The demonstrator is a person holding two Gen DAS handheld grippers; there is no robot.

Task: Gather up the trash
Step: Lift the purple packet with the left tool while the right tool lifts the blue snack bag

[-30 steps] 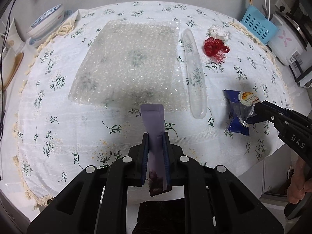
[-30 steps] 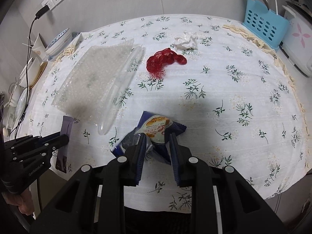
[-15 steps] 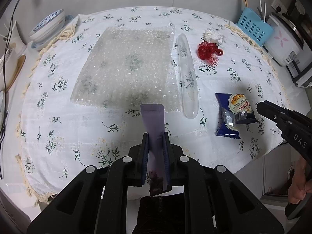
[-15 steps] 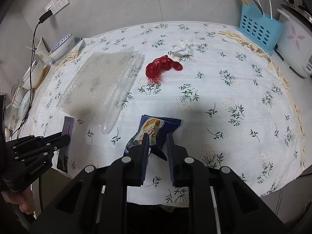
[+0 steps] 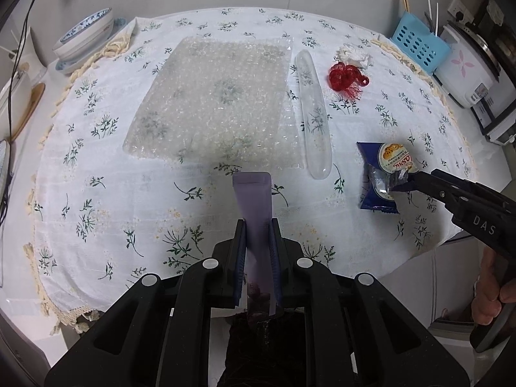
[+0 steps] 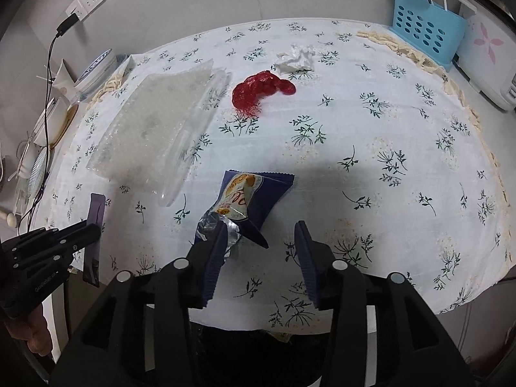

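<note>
From your left wrist, the left gripper (image 5: 258, 251) has its jaws clamped on a purple sachet (image 5: 253, 196) over the table (image 5: 96, 219) edge. The blue snack wrapper (image 5: 379, 177) lies at 3 o'clock.

From your right wrist, the right gripper (image 6: 259, 251) jaws are opening, half apart, the wrapper's torn end touching the left finger, unpinched. You're mid-pickup; next, re-centre over the wrapper and close
</note>
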